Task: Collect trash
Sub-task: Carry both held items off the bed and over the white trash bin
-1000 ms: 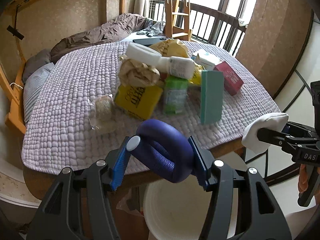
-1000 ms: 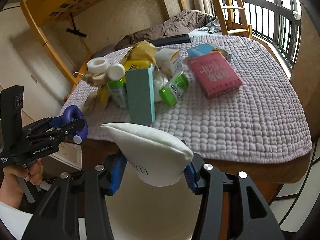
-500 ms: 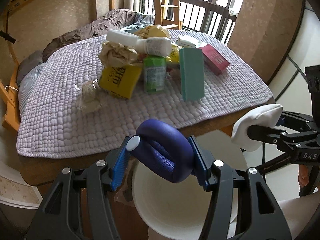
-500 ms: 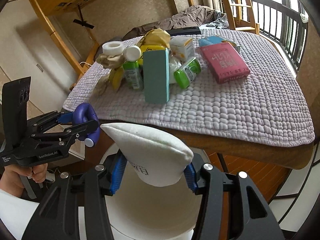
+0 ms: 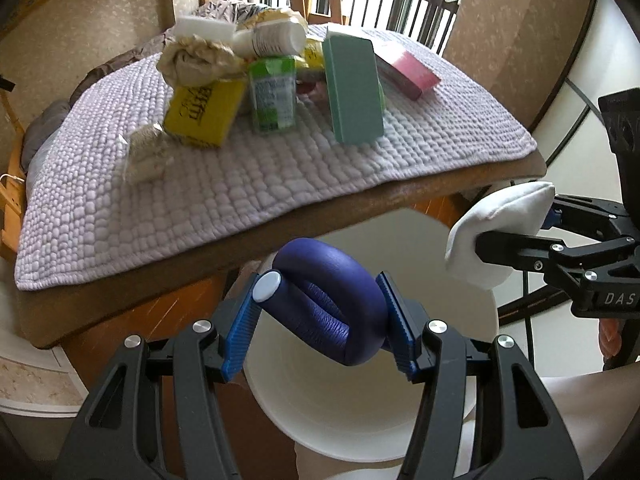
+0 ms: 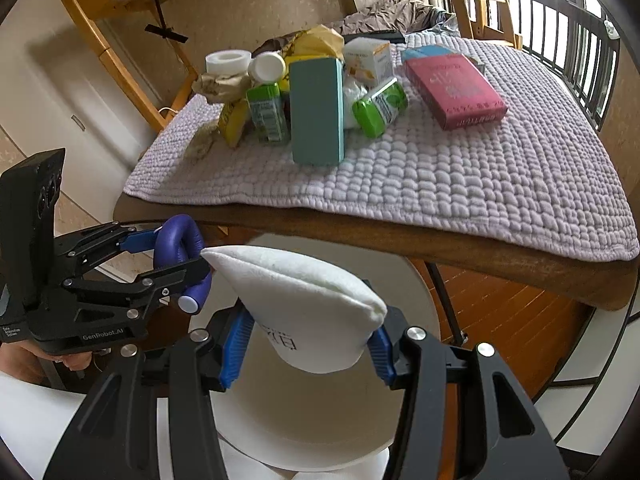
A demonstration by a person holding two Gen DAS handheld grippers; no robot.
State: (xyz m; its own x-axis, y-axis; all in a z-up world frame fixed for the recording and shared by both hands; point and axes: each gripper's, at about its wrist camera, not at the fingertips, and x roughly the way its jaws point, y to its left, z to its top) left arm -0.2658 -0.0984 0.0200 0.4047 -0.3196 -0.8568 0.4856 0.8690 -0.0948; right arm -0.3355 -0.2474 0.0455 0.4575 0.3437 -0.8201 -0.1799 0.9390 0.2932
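Note:
My left gripper [image 5: 320, 320] is shut on a bent purple tube with a white cap [image 5: 332, 296] and holds it over the white bin [image 5: 332, 420] below the table edge. My right gripper [image 6: 306, 340] is shut on a squashed white paper cup [image 6: 304, 304], also over the bin [image 6: 304, 420]. In the left wrist view the right gripper with the cup [image 5: 496, 236] is at the right. In the right wrist view the left gripper with the tube [image 6: 180, 256] is at the left.
The table with a lilac quilted mat [image 5: 240, 176] carries a pile: teal box [image 5: 352, 88], yellow box [image 5: 204, 112], green bottle [image 5: 274, 96], pink box [image 6: 452, 88], crumpled paper [image 5: 196, 56], plastic wrapper [image 5: 144, 152]. The wooden table edge [image 6: 440, 240] is just above the bin.
Both grippers have moved down and back from the table with their loads. They now hang over the white bin, below the table edge.

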